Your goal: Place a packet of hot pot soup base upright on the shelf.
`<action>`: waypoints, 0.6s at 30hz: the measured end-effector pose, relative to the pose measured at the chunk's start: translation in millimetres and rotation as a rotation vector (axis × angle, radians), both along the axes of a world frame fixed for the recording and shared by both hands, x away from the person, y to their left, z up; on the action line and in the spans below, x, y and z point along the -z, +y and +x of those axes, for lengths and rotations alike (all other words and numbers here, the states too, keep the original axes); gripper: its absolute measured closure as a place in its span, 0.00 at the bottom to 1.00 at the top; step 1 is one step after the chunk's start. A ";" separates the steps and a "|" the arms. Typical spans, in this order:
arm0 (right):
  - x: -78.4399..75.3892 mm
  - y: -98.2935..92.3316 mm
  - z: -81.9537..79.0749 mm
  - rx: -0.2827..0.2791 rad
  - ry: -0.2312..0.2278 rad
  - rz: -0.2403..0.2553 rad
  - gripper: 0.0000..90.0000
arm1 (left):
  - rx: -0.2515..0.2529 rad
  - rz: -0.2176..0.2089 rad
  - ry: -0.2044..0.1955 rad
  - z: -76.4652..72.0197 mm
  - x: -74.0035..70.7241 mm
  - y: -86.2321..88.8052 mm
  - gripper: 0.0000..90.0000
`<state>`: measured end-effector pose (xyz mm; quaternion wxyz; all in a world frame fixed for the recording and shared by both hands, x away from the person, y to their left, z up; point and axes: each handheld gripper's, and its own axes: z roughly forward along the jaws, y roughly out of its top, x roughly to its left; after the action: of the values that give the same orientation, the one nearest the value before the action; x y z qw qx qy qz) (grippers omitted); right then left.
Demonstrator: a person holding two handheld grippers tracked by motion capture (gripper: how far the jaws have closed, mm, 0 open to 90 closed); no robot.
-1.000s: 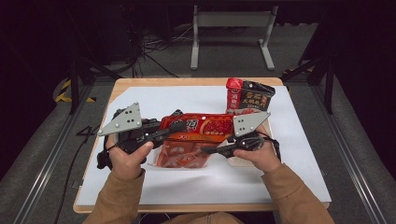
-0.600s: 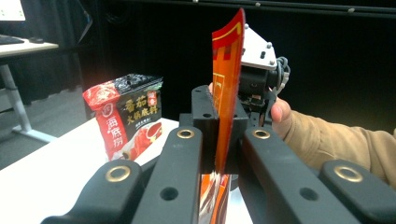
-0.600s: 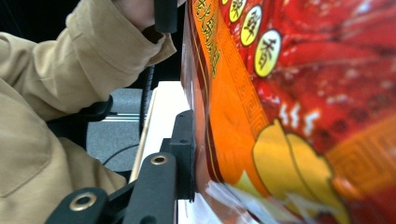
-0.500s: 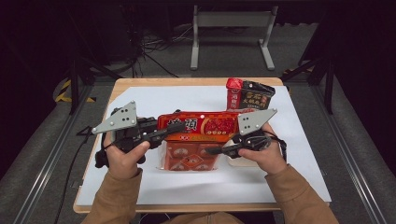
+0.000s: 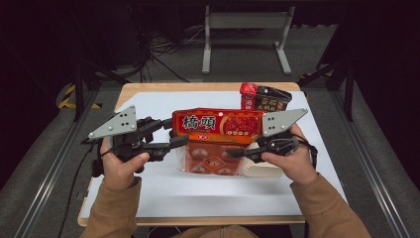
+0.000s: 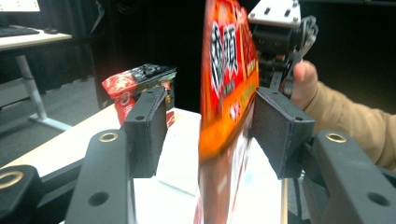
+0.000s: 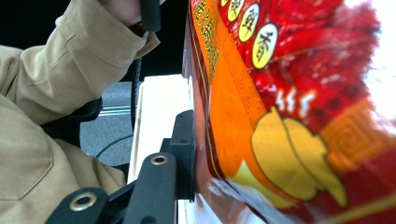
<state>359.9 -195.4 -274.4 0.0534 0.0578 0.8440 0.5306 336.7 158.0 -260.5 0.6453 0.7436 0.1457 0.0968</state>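
A red-and-orange snack bag (image 5: 218,126) hangs upright above the white mat, its printed face towards me. My right gripper (image 5: 238,152) is shut on the bag's lower right edge; in the right gripper view one black finger (image 7: 184,149) presses on the bag (image 7: 289,116), and the other finger is hidden behind it. My left gripper (image 5: 176,135) is at the bag's left edge. Its jaws have just been opening. In the left gripper view the bag (image 6: 229,70) stands between the spread pads of the left gripper (image 6: 210,100), clear of the left pad.
A red pack and a black pack (image 5: 262,97) stand at the back right of the white mat (image 5: 148,106); they are in the left gripper view too (image 6: 135,79). A white flat box (image 5: 265,171) lies under the right hand. A metal stand (image 5: 245,20) rises beyond the table.
The bag has come up from a low tilt to standing upright, and the right hand rose with it. The left jaws went from shut on the bag's left edge to spread.
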 end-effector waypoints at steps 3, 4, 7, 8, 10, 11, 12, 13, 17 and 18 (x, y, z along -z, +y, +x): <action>-6.0 -6.9 1.4 0.023 0.000 -0.003 0.78 | -0.013 0.013 0.004 1.2 1.6 2.9 0.51; -7.7 -8.7 1.8 0.028 -0.001 -0.004 0.78 | -0.025 0.022 0.003 1.5 2.1 4.0 0.50; -15.0 -16.9 2.5 0.049 -0.002 0.006 0.78 | -0.060 0.040 -0.004 3.4 3.9 7.4 0.48; -17.6 -19.6 3.0 0.054 -0.001 0.013 0.78 | -0.069 0.042 -0.004 4.5 4.7 8.5 0.47; -23.2 -23.6 3.1 0.066 -0.007 0.020 0.78 | -0.077 0.043 0.009 7.3 7.3 10.7 0.47; -26.9 -25.6 3.1 0.074 -0.014 0.022 0.78 | -0.078 0.047 0.015 8.7 8.6 11.7 0.46; -29.7 -27.1 3.0 0.080 -0.017 0.022 0.78 | -0.083 0.050 0.015 9.8 9.7 12.4 0.46; -31.6 -28.3 3.1 0.084 -0.018 0.021 0.78 | -0.097 0.057 0.019 11.1 11.4 13.6 0.45; -39.5 -36.2 5.6 0.105 -0.029 0.017 0.78 | -0.116 0.053 0.029 16.7 16.1 18.4 0.43; -40.7 -38.1 6.4 0.113 -0.031 0.018 0.78 | -0.123 0.052 0.028 18.0 17.0 19.3 0.42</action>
<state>366.3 -233.6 -233.6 0.0961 0.0976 0.8335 0.5352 354.6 177.3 -277.5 0.6166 0.7510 0.1974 0.1295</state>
